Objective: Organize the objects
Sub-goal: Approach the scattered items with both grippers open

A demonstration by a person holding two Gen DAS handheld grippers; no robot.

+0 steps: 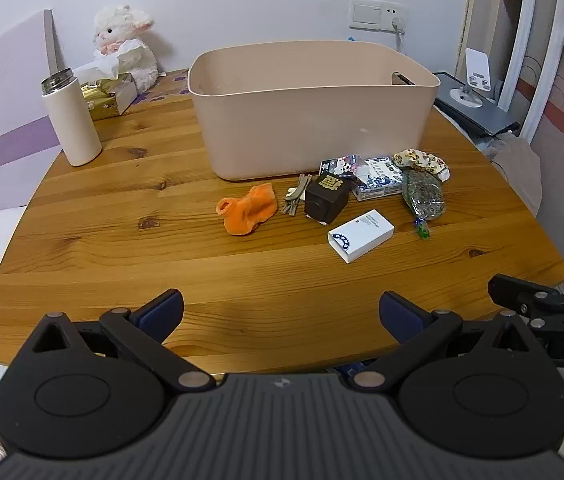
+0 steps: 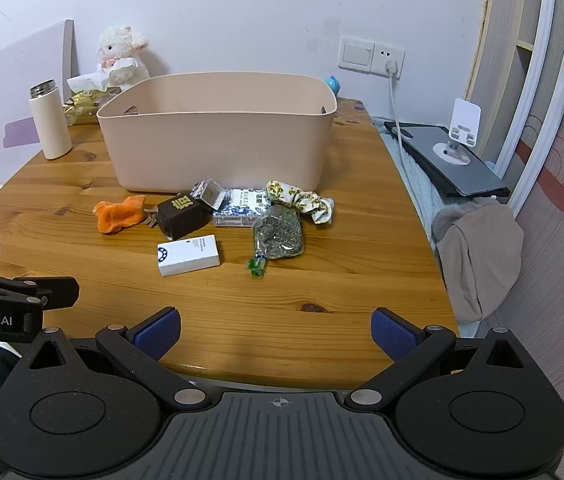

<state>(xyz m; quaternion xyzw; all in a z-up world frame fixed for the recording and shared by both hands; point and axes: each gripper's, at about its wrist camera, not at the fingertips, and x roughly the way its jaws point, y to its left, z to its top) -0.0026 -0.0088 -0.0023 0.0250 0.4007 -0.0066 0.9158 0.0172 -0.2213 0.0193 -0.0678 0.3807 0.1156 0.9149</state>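
I see a wooden table (image 1: 121, 248). Landmark: beige bin (image 1: 314, 120) sitting on it, toward the back. Left of the bin: white flask (image 1: 71, 120), upright; gold tissue pack (image 1: 105, 98) behind that. In front of the bin, a cluster: orange sock (image 1: 247, 210), hair clips (image 1: 296, 200), dark brown box (image 1: 326, 198), blue-white carton (image 1: 378, 178), floral scrunchie (image 1: 422, 162), bag of dried herbs (image 1: 424, 196). White box (image 1: 360, 236) lies nearest my side of the cluster.

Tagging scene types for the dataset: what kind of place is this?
Probably a bedroom or small room at home: a wooden table pushed against the wall, a plush lamb and tissue box at the back, clothing heaped beside it.
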